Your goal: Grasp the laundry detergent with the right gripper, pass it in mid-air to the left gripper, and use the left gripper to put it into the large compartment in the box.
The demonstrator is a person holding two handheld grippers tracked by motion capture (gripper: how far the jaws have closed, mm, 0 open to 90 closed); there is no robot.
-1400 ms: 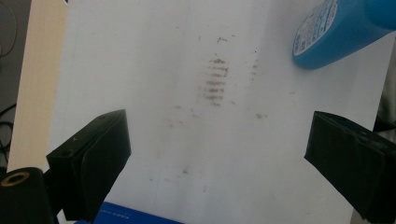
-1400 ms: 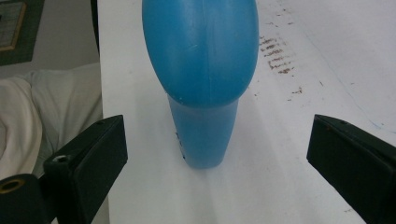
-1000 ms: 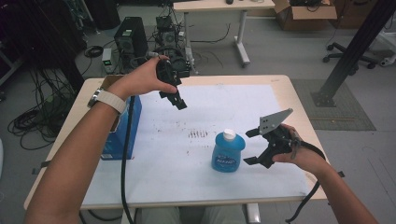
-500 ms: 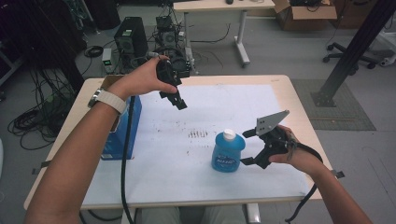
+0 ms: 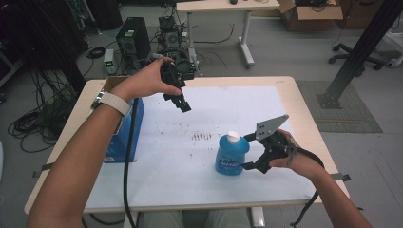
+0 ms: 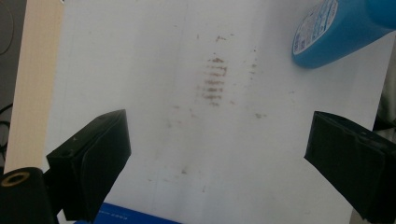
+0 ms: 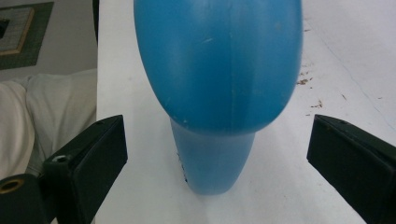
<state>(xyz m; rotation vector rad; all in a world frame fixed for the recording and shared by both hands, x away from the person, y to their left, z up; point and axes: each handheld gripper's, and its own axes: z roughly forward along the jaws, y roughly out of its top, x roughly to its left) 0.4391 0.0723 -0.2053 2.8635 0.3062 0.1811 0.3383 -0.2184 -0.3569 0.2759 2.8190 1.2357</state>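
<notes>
The counter [image 5: 304, 102] carries a paper sheet [image 5: 190, 161] over most of its top. On the sheet, toward the person's right and near the front edge, stands a bottle [image 5: 231, 154] upright. Just right of the bottle sits the right claw [image 5: 247, 152], its jaws spread to either side of the bottle without touching it. A patch of smudges [image 5: 203, 137] lies on the sheet just left of and behind the bottle. The left claw [image 5: 183, 105] hangs above the sheet's far left part, well apart from the bottle. A box [image 5: 124, 137] lies along the counter's left side, under the left forearm [image 5: 85, 142].
</notes>
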